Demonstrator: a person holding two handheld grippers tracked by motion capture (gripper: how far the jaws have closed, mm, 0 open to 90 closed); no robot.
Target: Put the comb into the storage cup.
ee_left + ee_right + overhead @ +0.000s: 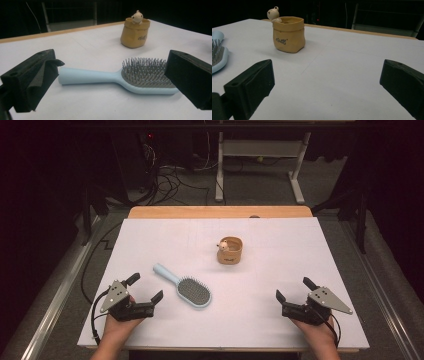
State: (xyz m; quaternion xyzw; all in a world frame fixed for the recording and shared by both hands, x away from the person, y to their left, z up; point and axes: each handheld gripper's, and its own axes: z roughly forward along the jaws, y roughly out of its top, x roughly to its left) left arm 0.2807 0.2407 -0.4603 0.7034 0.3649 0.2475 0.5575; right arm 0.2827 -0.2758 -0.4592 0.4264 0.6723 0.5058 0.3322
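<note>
your left gripper (146, 287) rests near the table's (280, 235) front left, jaws wide apart, nothing between them; the brush (184, 286) lies flat just beyond, bristles up. your right gripper (295, 288) sits front right, jaws apart, empty. the pot (230, 251) stands upright mid-table, well apart from both

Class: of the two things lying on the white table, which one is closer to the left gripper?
The light blue hairbrush, lying flat with bristles up, just beside the left gripper. The tan pot with the little animal figure stands upright farther back, toward the table's middle.
</note>
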